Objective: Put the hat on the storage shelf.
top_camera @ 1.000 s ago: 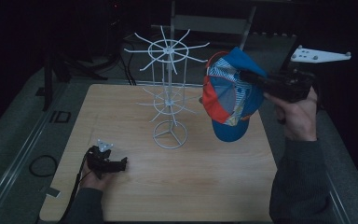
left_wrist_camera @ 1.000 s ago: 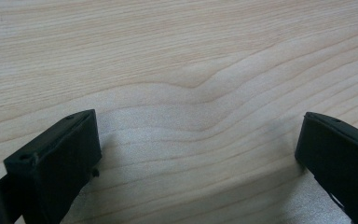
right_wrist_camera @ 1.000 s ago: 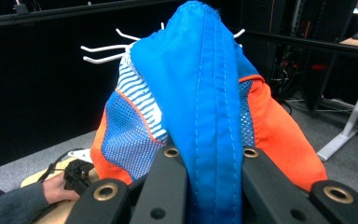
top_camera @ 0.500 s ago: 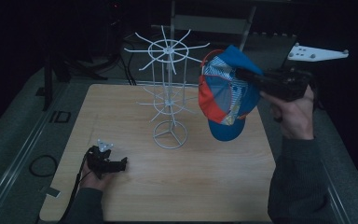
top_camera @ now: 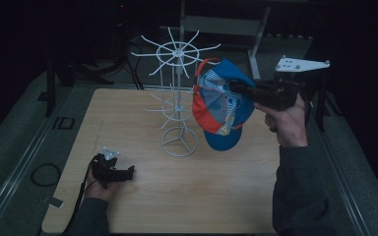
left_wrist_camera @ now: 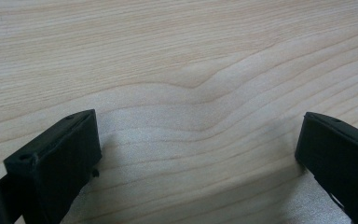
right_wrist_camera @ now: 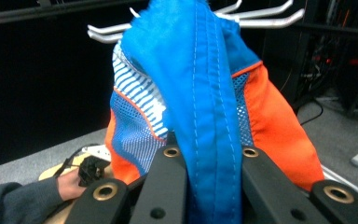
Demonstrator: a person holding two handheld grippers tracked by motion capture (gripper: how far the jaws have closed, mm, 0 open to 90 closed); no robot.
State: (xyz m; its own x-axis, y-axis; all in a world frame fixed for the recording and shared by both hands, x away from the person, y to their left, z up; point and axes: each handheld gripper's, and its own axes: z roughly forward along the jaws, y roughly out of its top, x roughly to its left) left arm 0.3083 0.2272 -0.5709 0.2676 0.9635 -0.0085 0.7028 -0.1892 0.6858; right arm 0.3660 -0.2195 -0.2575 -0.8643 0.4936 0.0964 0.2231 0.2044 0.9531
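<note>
Right tongs [right_wrist_camera: 208, 158] pinched on cap [top_camera: 221, 105] by a blue fabric fold, beside the wire rack [top_camera: 177, 93]; it's prob. light, soft, floppy. Stiffer brim looks the better hold; left tongs [left_wrist_camera: 196, 154] wide apart, empty, low over table [left_wrist_camera: 177, 60].

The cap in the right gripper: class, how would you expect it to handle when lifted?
Probably floppy: the cap bunches where the right gripper pinches its blue fabric. Likely light, hanging from one pinch. Its mesh panels could snag on the wire rack.
</note>
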